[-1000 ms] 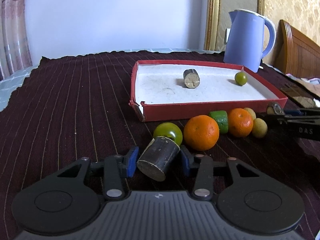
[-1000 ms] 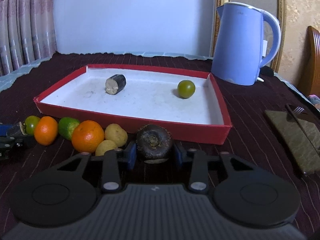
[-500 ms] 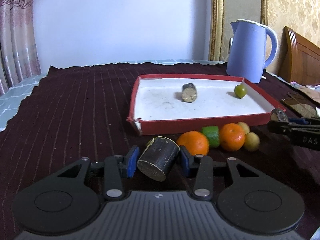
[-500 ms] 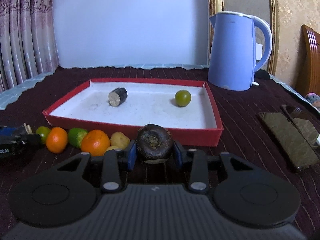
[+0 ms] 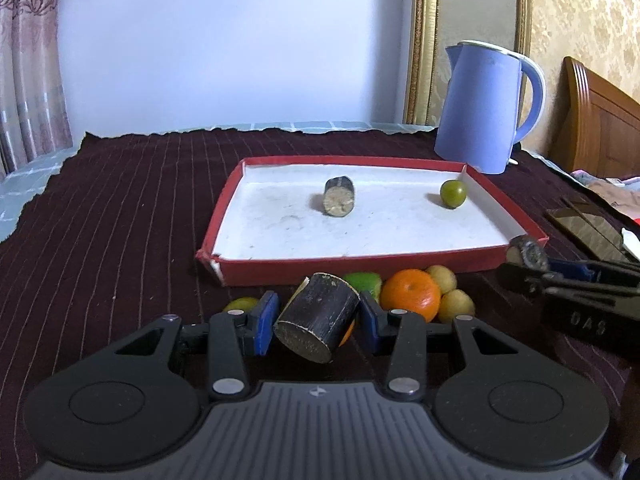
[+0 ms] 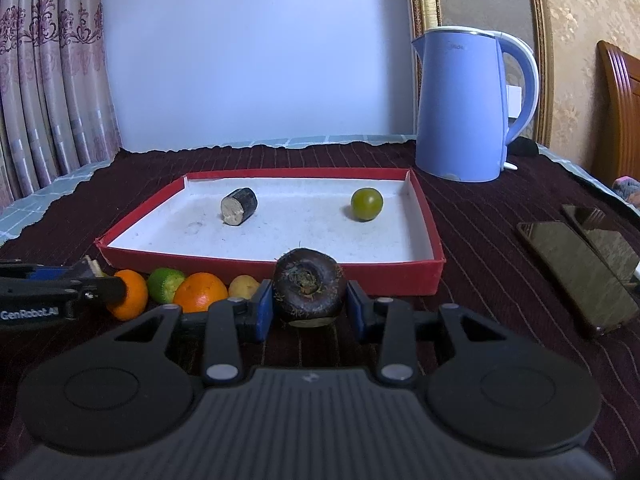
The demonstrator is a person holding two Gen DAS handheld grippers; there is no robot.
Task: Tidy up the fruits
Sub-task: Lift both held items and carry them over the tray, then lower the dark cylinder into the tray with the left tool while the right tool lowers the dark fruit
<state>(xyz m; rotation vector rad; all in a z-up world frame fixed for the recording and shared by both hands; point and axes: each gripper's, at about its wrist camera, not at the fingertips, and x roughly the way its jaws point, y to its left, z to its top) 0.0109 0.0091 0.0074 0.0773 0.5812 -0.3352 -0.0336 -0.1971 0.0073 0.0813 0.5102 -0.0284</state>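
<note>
My left gripper (image 5: 316, 316) is shut on a dark cane piece (image 5: 318, 316), held above the cloth in front of the red tray (image 5: 376, 262). My right gripper (image 6: 310, 306) is shut on a dark round water chestnut (image 6: 309, 286), just before the tray's near wall (image 6: 392, 278). Inside the tray lie another cane piece (image 6: 239, 206) and a green fruit (image 6: 366, 204). A row of fruit sits along the tray's front: oranges (image 5: 410, 294), a lime (image 6: 165, 284) and small yellow-brown fruits (image 5: 456, 304). The right gripper also shows at the right of the left wrist view (image 5: 524, 254).
A blue kettle (image 6: 464, 104) stands behind the tray's right corner. Two dark flat slabs (image 6: 580, 256) lie on the cloth at the right. The dark striped cloth (image 5: 120, 220) stretches to the left; a wooden headboard (image 5: 600, 120) is at far right.
The left gripper has risen and pulled back with the cane piece, so tray and fruit row look lower and farther. The right gripper lifted slightly with the water chestnut.
</note>
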